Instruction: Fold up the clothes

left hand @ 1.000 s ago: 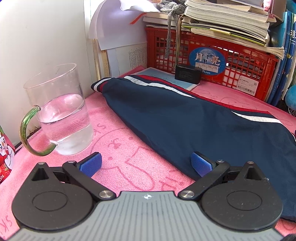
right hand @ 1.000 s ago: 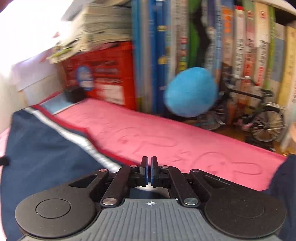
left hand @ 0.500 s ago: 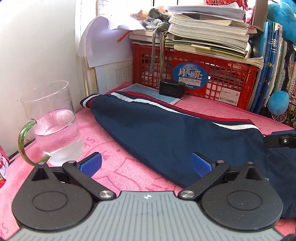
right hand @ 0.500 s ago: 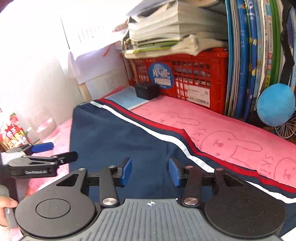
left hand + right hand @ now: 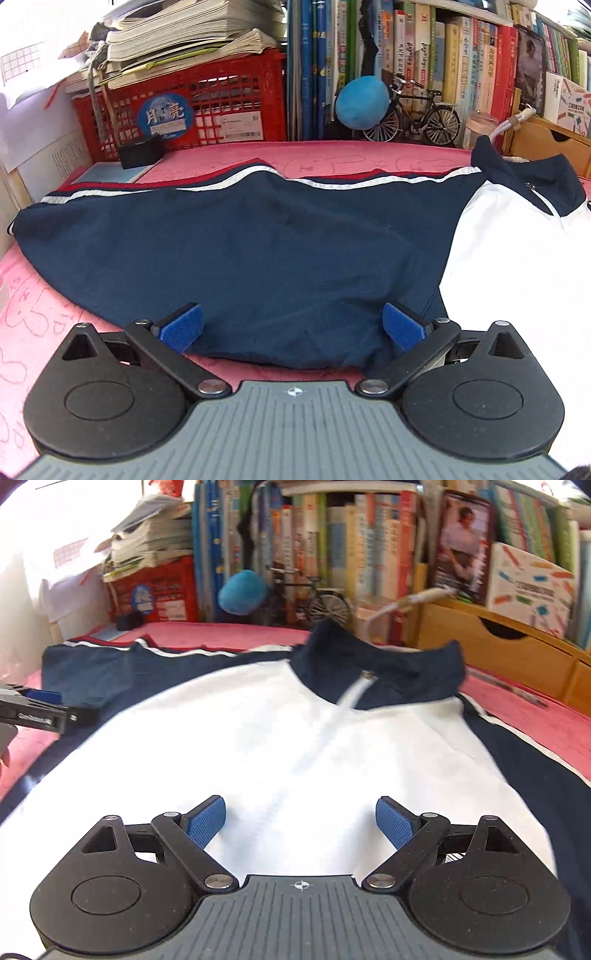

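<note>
Navy and white, the jacket (image 5: 280, 738) lies spread flat on the pink-covered desk (image 5: 332, 155), collar towards the back edge by the bookshelf, its sleeve (image 5: 236, 258) stretched out along the desk towards the red crate (image 5: 184, 107) at the back left corner. The right gripper (image 5: 299, 821) has just let its jaws swing wide, nothing between them, and hovers over the white chest. The left gripper (image 5: 291, 326) is spread too, over the sleeve. Nothing is held, so the next fold looks about to start, probably that sleeve.
</note>
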A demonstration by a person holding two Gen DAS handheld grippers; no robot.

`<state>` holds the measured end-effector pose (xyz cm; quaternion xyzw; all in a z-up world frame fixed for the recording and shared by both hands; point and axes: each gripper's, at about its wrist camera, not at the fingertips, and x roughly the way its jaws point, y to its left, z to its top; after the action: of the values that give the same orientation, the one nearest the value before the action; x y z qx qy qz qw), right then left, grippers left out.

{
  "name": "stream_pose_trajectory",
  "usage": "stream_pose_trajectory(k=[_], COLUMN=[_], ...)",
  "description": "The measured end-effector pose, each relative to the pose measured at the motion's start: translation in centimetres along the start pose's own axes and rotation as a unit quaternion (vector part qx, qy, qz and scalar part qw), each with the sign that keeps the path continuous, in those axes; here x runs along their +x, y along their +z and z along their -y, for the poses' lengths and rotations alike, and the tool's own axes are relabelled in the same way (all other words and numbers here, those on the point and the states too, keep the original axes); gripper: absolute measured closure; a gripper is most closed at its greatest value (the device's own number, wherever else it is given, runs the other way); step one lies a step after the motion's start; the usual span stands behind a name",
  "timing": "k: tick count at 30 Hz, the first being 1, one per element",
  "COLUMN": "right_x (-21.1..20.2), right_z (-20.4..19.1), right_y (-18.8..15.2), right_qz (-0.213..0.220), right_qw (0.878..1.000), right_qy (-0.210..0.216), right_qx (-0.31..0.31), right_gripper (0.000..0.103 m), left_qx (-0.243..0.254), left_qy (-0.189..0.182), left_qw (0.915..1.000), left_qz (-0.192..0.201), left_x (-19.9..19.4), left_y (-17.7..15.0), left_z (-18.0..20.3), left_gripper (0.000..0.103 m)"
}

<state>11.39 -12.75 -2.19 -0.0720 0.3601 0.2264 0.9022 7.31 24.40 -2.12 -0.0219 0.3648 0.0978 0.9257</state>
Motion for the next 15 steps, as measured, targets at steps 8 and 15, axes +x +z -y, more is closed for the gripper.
stream_pose_trajectory(k=[8, 15], right_x=[-7.7, -15.4], right_z=[20.7, 28.4], right_y=[-8.5, -15.9], right_qz=[0.005, 0.100], right_qw=[0.950, 0.903], right_qy=[-0.250, -0.278], right_qx=[0.185, 0.312], right_gripper=[0.001, 0.001], left_qx=[-0.013, 0.042], left_qy=[0.073, 0.125], left_qw=[0.9969, 0.9910], left_qz=[-0.025, -0.023], left_x=[-1.7, -2.9], left_y=[-0.3, 2.0], left_z=[-1.9, 4.3], left_gripper=[0.000, 0.000])
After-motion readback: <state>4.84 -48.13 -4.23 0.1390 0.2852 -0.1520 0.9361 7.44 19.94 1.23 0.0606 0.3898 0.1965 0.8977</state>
